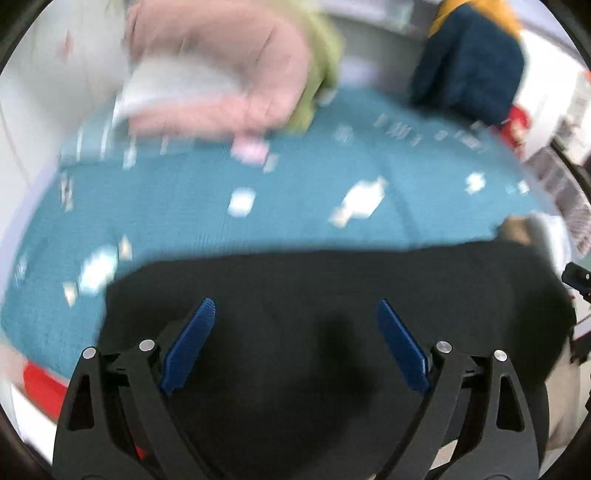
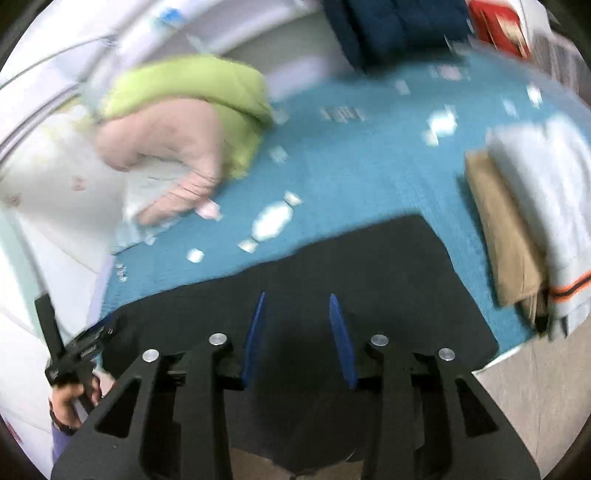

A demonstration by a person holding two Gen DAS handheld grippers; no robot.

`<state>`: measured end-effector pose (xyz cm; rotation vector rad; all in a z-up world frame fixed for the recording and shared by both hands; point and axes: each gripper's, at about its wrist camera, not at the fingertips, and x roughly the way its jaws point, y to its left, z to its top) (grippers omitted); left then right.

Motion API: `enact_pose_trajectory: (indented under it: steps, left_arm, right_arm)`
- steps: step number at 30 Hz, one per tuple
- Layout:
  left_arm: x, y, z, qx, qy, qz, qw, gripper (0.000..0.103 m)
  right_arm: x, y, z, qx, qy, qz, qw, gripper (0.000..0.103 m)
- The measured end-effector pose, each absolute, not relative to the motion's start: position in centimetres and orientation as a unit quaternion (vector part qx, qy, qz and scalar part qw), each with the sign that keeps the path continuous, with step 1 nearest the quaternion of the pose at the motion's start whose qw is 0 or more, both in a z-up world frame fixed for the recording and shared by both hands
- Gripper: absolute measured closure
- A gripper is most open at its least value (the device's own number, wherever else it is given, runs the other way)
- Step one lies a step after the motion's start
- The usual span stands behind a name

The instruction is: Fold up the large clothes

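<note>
A black garment [image 1: 314,280] lies spread flat on a teal bedspread [image 1: 221,199] with white candy prints. My left gripper [image 1: 295,302] hovers over the garment, jaws wide open, nothing between the blue pads. In the right wrist view the same black garment [image 2: 388,266] reaches the bed's near edge. My right gripper [image 2: 297,295] hangs above it with a narrower gap between its pads, and no cloth is in that gap. The left gripper's handle and the hand holding it [image 2: 74,365] show at the lower left. Both views are motion-blurred.
A heap of pink, pale green and white clothes [image 1: 221,74] sits at the bed's far left. A navy garment [image 2: 399,26] lies at the far edge. Folded tan and white clothes [image 2: 517,206] are stacked on the right. A red box [image 2: 498,26] stands beyond.
</note>
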<state>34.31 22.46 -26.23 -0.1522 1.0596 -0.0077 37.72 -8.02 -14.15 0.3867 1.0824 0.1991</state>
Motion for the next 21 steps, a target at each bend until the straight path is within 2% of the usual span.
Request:
enact_pose_trajectory:
  steps: [4,7,11,18,20,21]
  left_arm:
    - [31.3,25.2,-30.3,-0.126,0.538,-0.006,0.834,0.014]
    - [27.9,26.3,-33.8,-0.161,0.568,0.003,0.807,0.014]
    - [25.4,27.0,-36.7,-0.195,0.579,0.018,0.791,0.012]
    - [26.6,27.0,-37.5,-0.195,0.591,0.026,0.782,0.008]
    - [26.5,27.0,-36.2,-0.199,0.588,0.021,0.784,0.008]
    - [26.1,27.3,-35.1,-0.209,0.574,0.007,0.792,0.008]
  right_arm:
    - [37.2,-11.4,-19.8,0.199,0.578,0.069,0.789,0.071]
    - [34.1,-13.3,-23.1,0.217,0.608,0.065,0.761,0.092]
    - [30.5,-14.4,-28.0,0.259,0.658,0.035,0.706,0.103]
    - [31.9,-12.7,-29.9,0.248,0.665,0.008,0.704,0.103]
    - [31.9,-11.4,-27.8,0.205,0.663,0.01,0.72,0.098]
    - [31.8,-10.8,-26.7,0.19,0.657,0.013,0.729,0.092]
